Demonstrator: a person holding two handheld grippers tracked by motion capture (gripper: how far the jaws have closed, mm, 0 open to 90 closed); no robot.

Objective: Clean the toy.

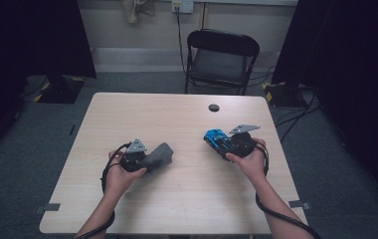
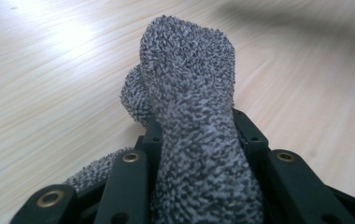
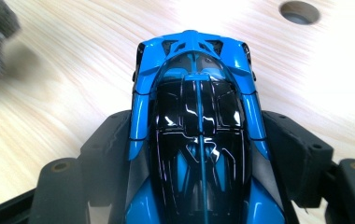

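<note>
Left gripper: clenched on grey fuzzy sock, jaws pinching its middle, toe end poking past the tips, just above table.
Right gripper: clamped around blue toy race car, jaws on both flanks, nose pointing away, near the table's cable hole.
Step in hand: both things gripped and carried, well apart.
Next move: probably bringing sock and car together, wiping or covering; calls for steady hold, aligned approach.
</note>
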